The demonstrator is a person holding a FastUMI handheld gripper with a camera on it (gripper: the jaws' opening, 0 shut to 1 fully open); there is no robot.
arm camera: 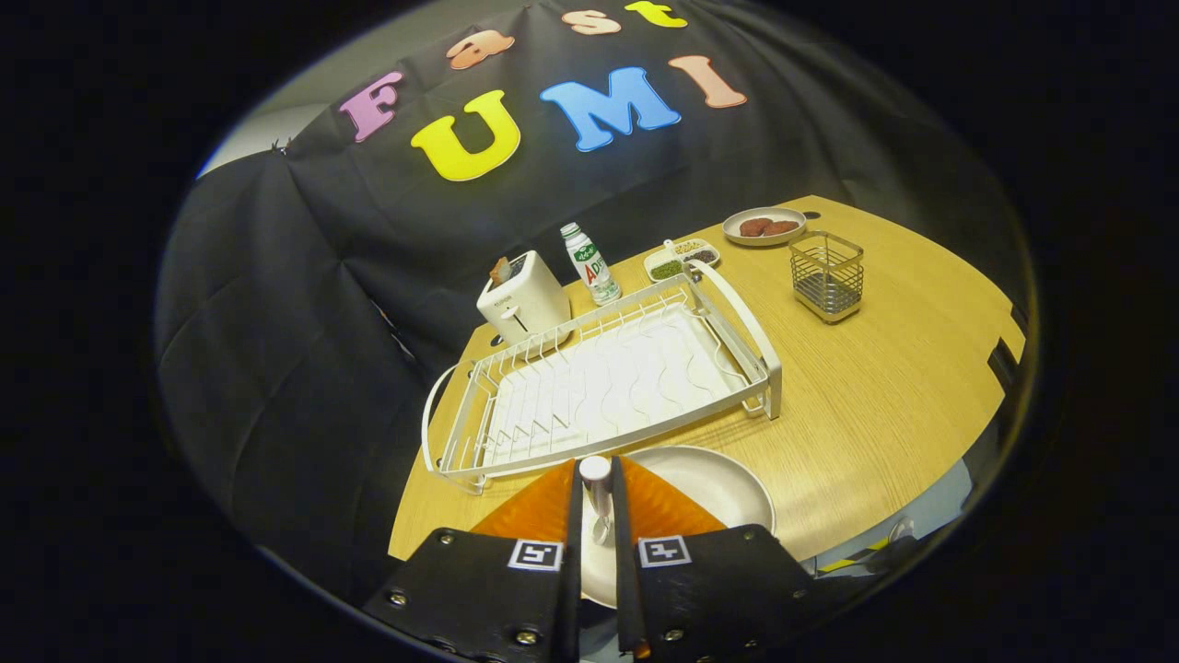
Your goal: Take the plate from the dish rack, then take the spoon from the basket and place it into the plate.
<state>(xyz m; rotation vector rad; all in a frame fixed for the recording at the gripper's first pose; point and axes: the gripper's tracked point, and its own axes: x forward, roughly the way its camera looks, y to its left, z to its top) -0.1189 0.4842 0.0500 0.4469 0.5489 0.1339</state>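
- Gripper view, nearest first: your gripper point(597, 502) has its jaws drawn almost together, with the spoon point(597, 488) standing between them. Both orange fingers point(543, 506) look pressed on its handle, the rounded end poking up above them.
- That spoon reads as thin, stiff, smooth metal: light, but likely to slip or swivel in a narrow pinch. Keep the hold on the handle and lower it gently, since it would clatter on a hard plate.
- Just under and beyond the fingers lies the plate point(728, 483), already out on the desk point(884, 405), partly hidden by them. It looks glazed and breakable, with a shallow raised rim, so a dropped spoon could skid.
- Beyond the plate sits the white dish rack point(599, 387), its slots bare.
- Farther off stands the wire basket point(826, 274), well apart from the rack.
- Farthest are a toaster point(521, 299), a bottle point(589, 263), small dishes point(682, 258) and a food plate point(764, 226).
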